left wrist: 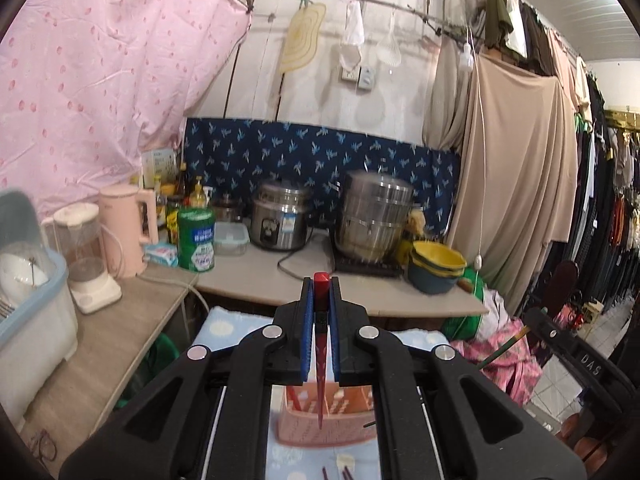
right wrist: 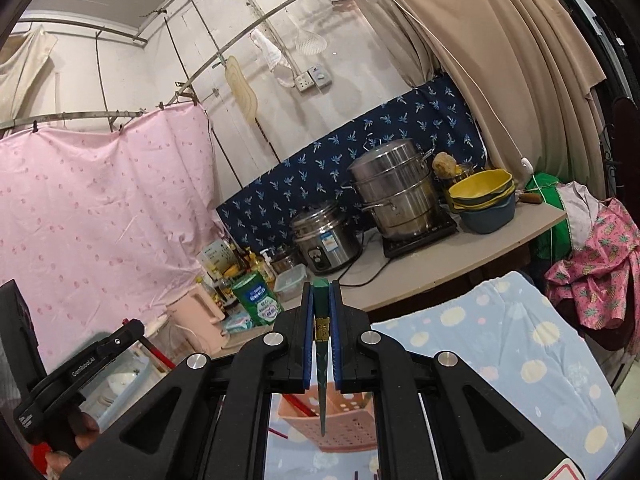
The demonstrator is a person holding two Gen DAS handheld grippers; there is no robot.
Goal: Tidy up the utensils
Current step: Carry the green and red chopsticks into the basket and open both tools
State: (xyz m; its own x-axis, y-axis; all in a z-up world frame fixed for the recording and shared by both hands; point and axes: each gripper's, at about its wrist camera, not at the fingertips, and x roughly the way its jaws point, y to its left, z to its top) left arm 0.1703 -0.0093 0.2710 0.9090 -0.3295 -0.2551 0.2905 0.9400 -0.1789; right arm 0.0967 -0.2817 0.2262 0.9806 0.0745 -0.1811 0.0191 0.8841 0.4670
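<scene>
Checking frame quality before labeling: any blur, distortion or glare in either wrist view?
Left wrist: strong fisheye bending, dark corners; steamer pot smeared by motion blur, pink utensil basket soft; red chopstick sharp. Right wrist: same bending, tilted horizon; green chopstick and rice cooker crisp. No strong glare in either view.

The left gripper [left wrist: 321,286], a black plastic two-finger tool, has blue ribbed pads [left wrist: 307,336] and four round silver screws [left wrist: 274,332], two at ten o'clock, two at two o'clock; the right gripper [right wrist: 321,288] matches it, each marked with white lettering along the side
</scene>
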